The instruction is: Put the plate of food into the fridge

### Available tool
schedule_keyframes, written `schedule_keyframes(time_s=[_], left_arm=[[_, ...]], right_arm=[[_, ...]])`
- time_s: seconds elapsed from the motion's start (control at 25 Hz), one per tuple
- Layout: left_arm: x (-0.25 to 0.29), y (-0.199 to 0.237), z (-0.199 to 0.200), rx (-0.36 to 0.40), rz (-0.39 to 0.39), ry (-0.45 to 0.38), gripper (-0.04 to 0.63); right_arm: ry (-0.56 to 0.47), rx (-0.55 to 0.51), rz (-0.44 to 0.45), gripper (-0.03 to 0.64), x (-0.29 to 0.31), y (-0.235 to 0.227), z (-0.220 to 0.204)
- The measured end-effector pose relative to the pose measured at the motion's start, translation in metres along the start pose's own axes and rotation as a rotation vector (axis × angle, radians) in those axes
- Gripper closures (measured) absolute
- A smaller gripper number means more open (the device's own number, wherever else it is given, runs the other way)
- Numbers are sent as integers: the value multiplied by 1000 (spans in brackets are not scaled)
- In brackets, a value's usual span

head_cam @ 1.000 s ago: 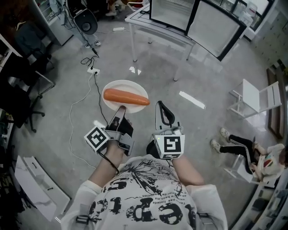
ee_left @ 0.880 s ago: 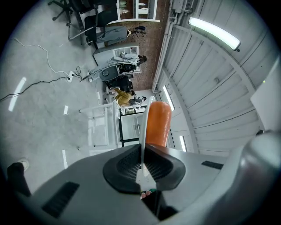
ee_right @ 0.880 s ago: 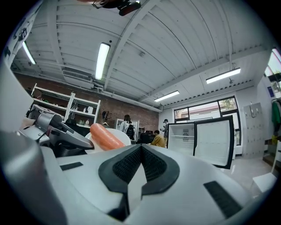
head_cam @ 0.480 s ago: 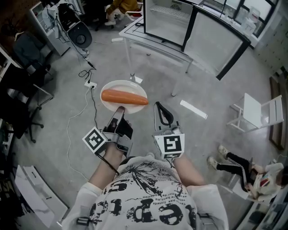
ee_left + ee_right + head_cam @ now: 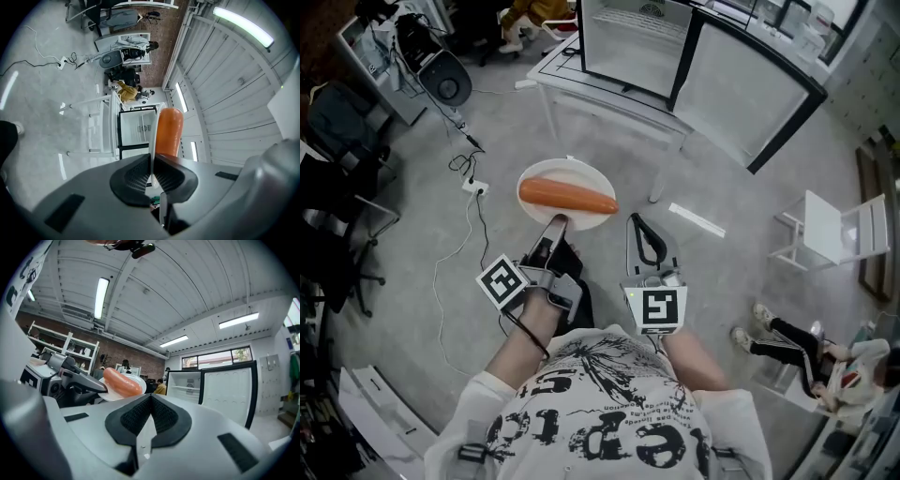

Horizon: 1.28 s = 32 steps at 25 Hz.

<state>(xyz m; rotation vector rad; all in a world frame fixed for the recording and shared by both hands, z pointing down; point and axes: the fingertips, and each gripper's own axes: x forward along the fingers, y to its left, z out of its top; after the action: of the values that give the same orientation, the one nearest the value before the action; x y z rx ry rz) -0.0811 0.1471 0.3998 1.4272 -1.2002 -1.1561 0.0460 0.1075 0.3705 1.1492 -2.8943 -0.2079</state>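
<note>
White and thin-rimmed, the plate [image 5: 555, 176] hung out in front of the person, pinched at its near edge by the left gripper [image 5: 555, 223] alone, its pads clenched on the rim, as the left gripper view showed. One orange sausage [image 5: 568, 196] lay loose across the plate. The right gripper [image 5: 637, 223] was held just beside it, jaws pressed together on nothing. Ahead, the small fridge [image 5: 626, 37] stood on a table [image 5: 581, 92] with its door [image 5: 748, 82] swung wide, well apart from the plate. The risk lay in that one-sided hold: a tilt or a jolt would likely roll the sausage off or let the rim slip from the pads — and clipping the fridge frame or door edge on the way in could do the same
</note>
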Motion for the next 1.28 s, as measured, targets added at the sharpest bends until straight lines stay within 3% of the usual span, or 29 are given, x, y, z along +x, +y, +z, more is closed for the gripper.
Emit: schedule_keyframes(time_s=[0.52,0.84,1.28], left_arm=[[145,10,107,27,-71,207,572],[217,32,168,-5,-78,322,572],[275,56,200,-105,-50,334,572]], right_arm=[[16,6,-240,617,156,-39,2],[32,19,-344,617,247,-51,1],[55,-5,-361,617,314,-74,-10]])
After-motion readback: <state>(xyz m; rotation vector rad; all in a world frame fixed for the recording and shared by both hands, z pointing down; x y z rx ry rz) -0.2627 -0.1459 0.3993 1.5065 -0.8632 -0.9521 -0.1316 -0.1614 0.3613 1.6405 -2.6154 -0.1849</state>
